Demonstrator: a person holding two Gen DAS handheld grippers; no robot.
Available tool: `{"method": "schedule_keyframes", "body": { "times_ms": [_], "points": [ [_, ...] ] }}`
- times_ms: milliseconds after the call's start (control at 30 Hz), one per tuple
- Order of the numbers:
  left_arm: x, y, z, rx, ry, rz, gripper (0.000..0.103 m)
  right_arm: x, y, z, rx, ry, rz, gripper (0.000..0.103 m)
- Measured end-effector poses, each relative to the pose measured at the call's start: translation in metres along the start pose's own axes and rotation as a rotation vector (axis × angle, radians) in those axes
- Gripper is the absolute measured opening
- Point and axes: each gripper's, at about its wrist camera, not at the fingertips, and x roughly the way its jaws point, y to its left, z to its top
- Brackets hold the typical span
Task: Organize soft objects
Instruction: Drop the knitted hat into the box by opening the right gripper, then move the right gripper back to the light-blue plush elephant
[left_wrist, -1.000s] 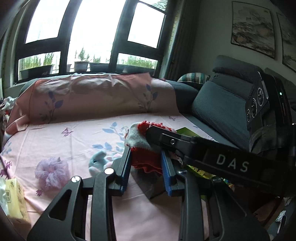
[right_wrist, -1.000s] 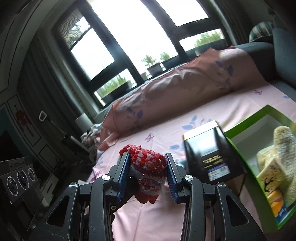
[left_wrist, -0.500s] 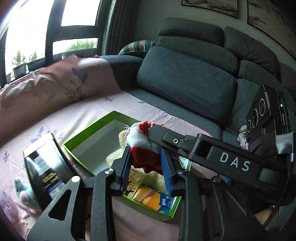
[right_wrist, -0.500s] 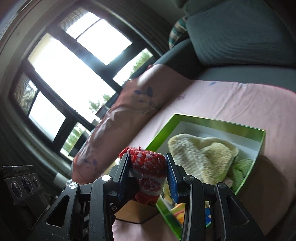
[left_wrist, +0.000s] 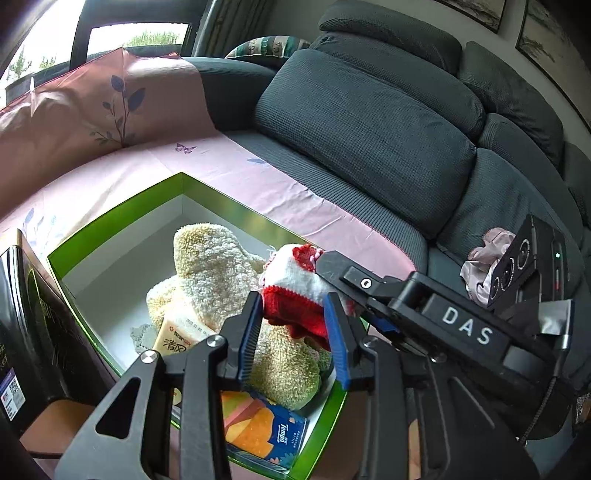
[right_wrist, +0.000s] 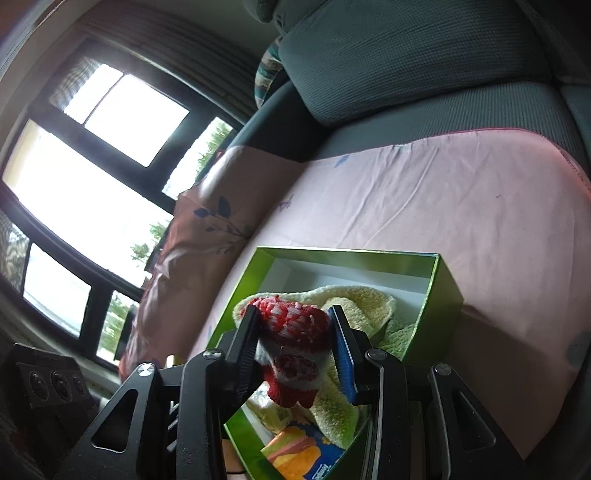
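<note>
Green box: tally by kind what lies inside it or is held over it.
In or over the green box:
Fluffy cream socks: 2
Tissue packs: 2
Green cloth: 1
Red and white knitted sock, held over the box by both grippers: 1
Total: 6

From my left-hand camera I read "DAS" in white capitals on the black body of my right gripper (left_wrist: 364, 295). The orange-and-blue tissue pack (left_wrist: 264, 428) in the green box (left_wrist: 122, 206) says "Tempo" on its blue end. A paler packet (left_wrist: 177, 334) beside it carries Chinese characters, two large ones and smaller print I cannot make out. The black tin (left_wrist: 40, 332) has a label with a QR code, too small to read. From my right-hand camera, "Tempo" shows upside down.
</note>
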Motion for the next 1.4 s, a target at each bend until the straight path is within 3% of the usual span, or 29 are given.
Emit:
{"method": "schedule_keyframes", "body": {
  "times_ms": [100, 167, 267, 467, 567, 767, 1000, 1133, 1233, 1400],
  "points": [
    [-0.011, -0.001, -0.002, 0.005, -0.011, -0.029, 0.047, -0.010, 0.001, 0.003, -0.021, -0.020, -0.052, 0.046],
    [-0.024, -0.003, -0.003, 0.023, -0.053, -0.026, 0.065, -0.021, 0.002, 0.005, -0.049, -0.067, -0.056, 0.063],
    [-0.044, -0.003, -0.004, 0.026, -0.101, -0.016, 0.078, -0.033, 0.006, 0.006, -0.059, -0.100, -0.046, 0.069],
    [-0.094, 0.011, -0.015, -0.019, -0.170, 0.020, 0.080, -0.046, 0.027, 0.003, -0.091, -0.131, -0.066, 0.077],
    [-0.126, 0.025, -0.029, -0.037, -0.223, 0.082, 0.091, -0.052, 0.044, -0.003, -0.130, -0.138, -0.047, 0.081],
    [-0.187, 0.072, -0.073, -0.153, -0.288, 0.210, 0.091, -0.051, 0.088, -0.023, -0.271, -0.114, -0.026, 0.085],
    [-0.243, 0.137, -0.136, -0.325, -0.346, 0.475, 0.091, -0.039, 0.128, -0.051, -0.398, -0.078, -0.084, 0.085],
    [-0.250, 0.187, -0.176, -0.484, -0.385, 0.555, 0.091, -0.031, 0.153, -0.073, -0.491, -0.047, -0.090, 0.085],
    [-0.247, 0.219, -0.190, -0.608, -0.306, 0.617, 0.091, -0.025, 0.174, -0.093, -0.585, -0.026, -0.101, 0.085],
    [-0.263, 0.238, -0.204, -0.686, -0.334, 0.648, 0.091, -0.016, 0.207, -0.127, -0.709, 0.045, -0.034, 0.085]
  ]
}}
